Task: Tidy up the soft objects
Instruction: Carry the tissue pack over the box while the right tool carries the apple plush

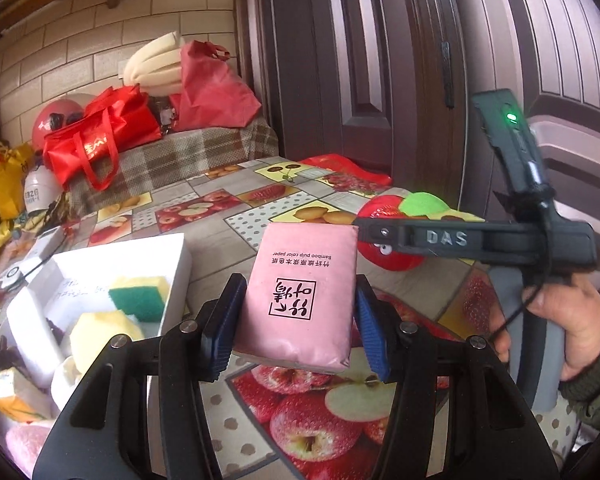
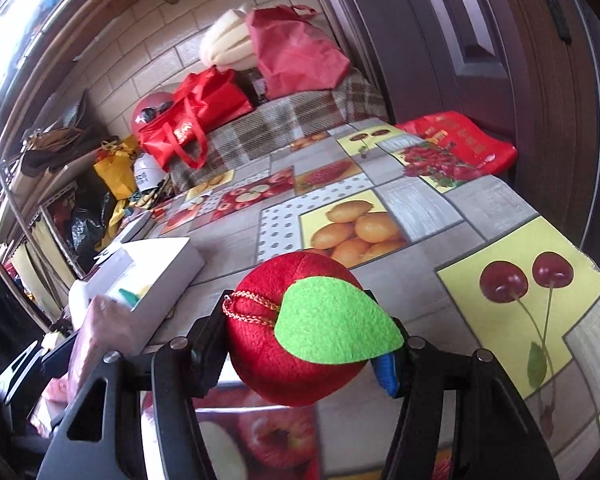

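From my remote seat, both of my tools are loaded at once above the fruit-print vinyl tablecloth (image 2: 440, 216), and everything I note here I place against the open white cardboard box (image 1: 180, 264) that I take to be the collecting bin. My left gripper (image 1: 298, 312) is clamped across the short sides of a pink rectangular plastic-wrapped pack of bamboo pulp tissue paper (image 1: 302, 300), held flat and clear of the cloth just right of the box, a grip that I judge suits a squashy pack because the blue pads (image 1: 370, 328) press its edges rather than its face. My right gripper (image 2: 306, 344) is closed on a red plush apple with a green felt leaf (image 2: 296, 328), farther right of the box, lifted off the cloth with its leaf turned up toward the lens; I read it as waiting its turn. Inside the box already lie yellow sponges with green scouring faces (image 1: 140, 298) and white foam blocks (image 1: 32, 328), so the sorting looks well advanced. Beyond the box, a plaid-covered bench (image 1: 188, 156) carries shiny red tote bags (image 1: 100, 136) and a cream quilted cushion (image 1: 156, 64) against a pale brick wall (image 1: 80, 40); a dark panelled door (image 1: 380, 60) stands to the far right.
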Tool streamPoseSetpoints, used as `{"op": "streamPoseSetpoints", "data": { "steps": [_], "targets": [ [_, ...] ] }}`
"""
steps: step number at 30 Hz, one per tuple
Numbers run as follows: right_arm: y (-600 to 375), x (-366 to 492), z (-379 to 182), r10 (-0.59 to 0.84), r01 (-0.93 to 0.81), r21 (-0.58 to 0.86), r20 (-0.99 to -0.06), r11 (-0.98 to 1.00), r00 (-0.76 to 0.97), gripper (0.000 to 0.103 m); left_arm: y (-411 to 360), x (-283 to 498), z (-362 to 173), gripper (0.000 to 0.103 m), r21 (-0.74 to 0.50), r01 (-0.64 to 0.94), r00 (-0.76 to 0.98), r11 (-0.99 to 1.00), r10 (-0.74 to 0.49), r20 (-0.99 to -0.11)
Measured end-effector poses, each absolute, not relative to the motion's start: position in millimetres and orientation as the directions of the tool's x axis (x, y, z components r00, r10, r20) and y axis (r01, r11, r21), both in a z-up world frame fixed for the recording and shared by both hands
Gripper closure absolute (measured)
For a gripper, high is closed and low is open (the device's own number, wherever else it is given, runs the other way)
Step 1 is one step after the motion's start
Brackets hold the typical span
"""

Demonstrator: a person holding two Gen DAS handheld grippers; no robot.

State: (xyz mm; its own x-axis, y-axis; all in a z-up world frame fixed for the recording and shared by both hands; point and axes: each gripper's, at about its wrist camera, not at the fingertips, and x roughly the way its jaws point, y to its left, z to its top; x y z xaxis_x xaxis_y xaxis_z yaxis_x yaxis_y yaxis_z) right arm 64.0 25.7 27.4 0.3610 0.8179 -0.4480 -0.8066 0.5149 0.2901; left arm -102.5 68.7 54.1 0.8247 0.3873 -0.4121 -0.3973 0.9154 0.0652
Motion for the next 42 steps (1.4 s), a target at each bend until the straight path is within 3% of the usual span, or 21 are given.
{"op": "streamPoseSetpoints", "data": {
  "steps": [5,30,42],
  "targets": [
    [25,34,34,0.84,-0.842,0.241,-0.402,0.482,0.365,0.042,75,-122,55,0.05,0.033,-0.418,0.826,0.908,0.395,-0.402],
    [75,-46,36,0.88,-0.926,0.1,-0.361,0.365,0.308,0.043,155,-250,54,0.05,-0.045,-0.666,0.708,0.744,0.613,-0.351],
    [88,-71,34,0.892,-0.948,0.043,-0.354,0.316,0.281,0.043,175,-269,49,0.049,-0.076,-0.71,0.676,0.7,0.646,-0.355]
  ]
}}
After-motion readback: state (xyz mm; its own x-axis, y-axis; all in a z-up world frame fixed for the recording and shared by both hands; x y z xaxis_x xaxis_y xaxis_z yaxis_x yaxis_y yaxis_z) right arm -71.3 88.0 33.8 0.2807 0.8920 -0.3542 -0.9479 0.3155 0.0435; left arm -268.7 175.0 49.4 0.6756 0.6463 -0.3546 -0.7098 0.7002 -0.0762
